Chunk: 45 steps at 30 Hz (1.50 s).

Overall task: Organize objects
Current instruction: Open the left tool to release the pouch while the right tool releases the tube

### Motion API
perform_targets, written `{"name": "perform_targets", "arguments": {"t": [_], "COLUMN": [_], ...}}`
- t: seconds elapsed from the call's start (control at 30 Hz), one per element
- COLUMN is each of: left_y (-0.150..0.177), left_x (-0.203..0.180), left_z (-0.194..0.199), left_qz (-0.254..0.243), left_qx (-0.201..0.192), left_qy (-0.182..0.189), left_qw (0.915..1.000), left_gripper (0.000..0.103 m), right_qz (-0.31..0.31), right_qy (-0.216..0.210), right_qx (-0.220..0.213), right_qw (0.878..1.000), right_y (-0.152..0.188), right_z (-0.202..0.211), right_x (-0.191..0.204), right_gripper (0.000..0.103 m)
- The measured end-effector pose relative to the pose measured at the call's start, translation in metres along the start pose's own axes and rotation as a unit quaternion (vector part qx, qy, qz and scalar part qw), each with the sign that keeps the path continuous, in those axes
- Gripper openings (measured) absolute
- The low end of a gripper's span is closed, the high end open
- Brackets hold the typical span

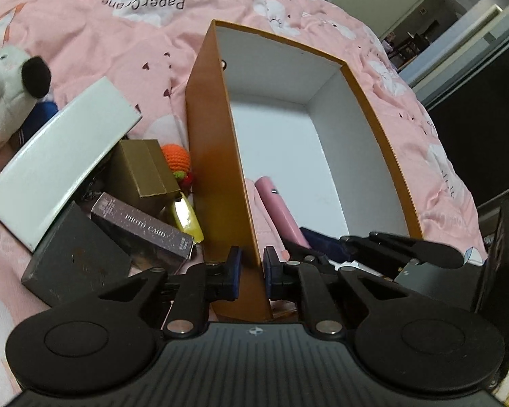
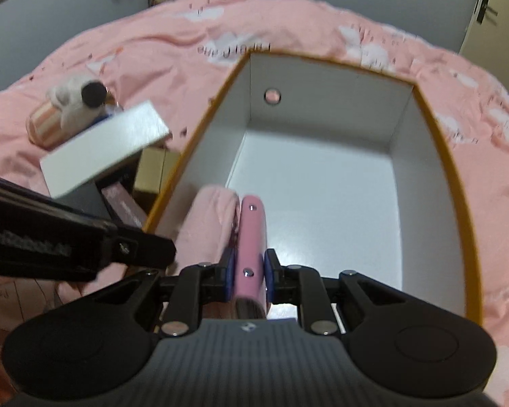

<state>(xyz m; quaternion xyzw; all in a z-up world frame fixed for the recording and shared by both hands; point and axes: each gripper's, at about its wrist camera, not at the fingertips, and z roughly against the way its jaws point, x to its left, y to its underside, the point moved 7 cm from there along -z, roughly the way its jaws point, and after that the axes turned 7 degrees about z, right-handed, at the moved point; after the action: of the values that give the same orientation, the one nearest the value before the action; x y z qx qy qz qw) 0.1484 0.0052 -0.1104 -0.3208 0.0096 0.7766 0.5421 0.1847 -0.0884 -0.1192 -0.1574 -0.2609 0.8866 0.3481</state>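
Observation:
An open orange box [image 1: 217,176] with a white inside [image 2: 322,196] lies on the pink bed. My left gripper [image 1: 252,273] is shut on the box's left wall near its front corner. My right gripper [image 2: 249,276] is shut on a pink case [image 2: 251,237] and holds it inside the box, next to a folded pink cloth [image 2: 207,227]. The pink case [image 1: 278,210] and the right gripper [image 1: 383,251] also show in the left wrist view. The left gripper's body [image 2: 68,240] shows at the left of the right wrist view.
Left of the box lies a pile: a white flat box [image 1: 61,166], a gold box [image 1: 142,169], a "Photo Card" box [image 1: 142,230], a dark grey box [image 1: 74,257], an orange knitted toy [image 1: 178,159], a yellow item [image 1: 186,217]. A plush toy [image 1: 6,78] lies further left.

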Motion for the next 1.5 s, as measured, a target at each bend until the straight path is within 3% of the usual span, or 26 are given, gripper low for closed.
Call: {"name": "perform_targets", "arguments": {"t": [0.13,0.17,0.27,0.53,0.6,0.67,0.83,0.9,1.03,1.2,1.33,1.5], "left_y": [-0.001,-0.002,-0.005,-0.008,-0.008,-0.007,-0.006,-0.005,-0.004,-0.007,-0.016,-0.022], "left_x": [0.003,0.002,0.004,0.007,0.008,0.009,0.010,0.010,0.008,0.005,0.003,0.026], "left_z": [0.005,0.008,0.013,0.009,0.008,0.007,0.001,-0.001,-0.003,0.009,0.042,0.075], "left_qz": [0.017,0.018,0.029,0.054,0.055,0.056,0.057,0.056,0.049,0.040,0.008,0.010], "left_qx": [-0.011,-0.018,-0.033,-0.025,-0.023,-0.021,-0.013,-0.011,-0.008,-0.024,-0.052,-0.073], "left_qy": [0.017,0.021,0.031,0.050,0.051,0.049,0.038,0.034,0.028,0.023,0.010,-0.047], "left_qw": [0.9996,0.9994,0.9985,0.9970,0.9969,0.9970,0.9976,0.9978,0.9984,0.9987,0.9986,0.9962], "left_gripper": [0.019,0.029,0.045,0.049,0.050,0.049,0.048,0.043,0.037,0.037,0.037,0.037], "right_qz": [-0.022,-0.032,-0.079,-0.189,-0.204,-0.208,-0.204,-0.211,-0.232,-0.239,-0.192,-0.105], "right_qy": [-0.016,-0.023,-0.061,-0.137,-0.154,-0.173,-0.172,-0.171,-0.157,-0.138,-0.125,-0.156], "right_qx": [0.002,0.003,0.008,0.006,0.008,0.010,0.008,0.001,-0.010,-0.018,-0.058,-0.098], "right_qw": [1.000,0.999,0.995,0.972,0.967,0.963,0.964,0.962,0.960,0.961,0.972,0.977], "right_y": [0.004,0.005,0.007,0.011,0.012,0.012,0.010,0.008,0.009,0.009,-0.008,-0.035], "right_z": [0.005,0.006,0.008,0.013,0.012,0.011,0.009,0.009,0.010,0.010,0.026,0.047], "right_x": [-0.001,-0.004,-0.010,-0.031,-0.031,-0.026,-0.021,-0.026,-0.039,-0.046,-0.035,-0.005], "right_gripper": [0.020,0.022,0.023,0.022,0.006,0.000,0.000,0.007,0.008,0.010,0.026,0.031]}}
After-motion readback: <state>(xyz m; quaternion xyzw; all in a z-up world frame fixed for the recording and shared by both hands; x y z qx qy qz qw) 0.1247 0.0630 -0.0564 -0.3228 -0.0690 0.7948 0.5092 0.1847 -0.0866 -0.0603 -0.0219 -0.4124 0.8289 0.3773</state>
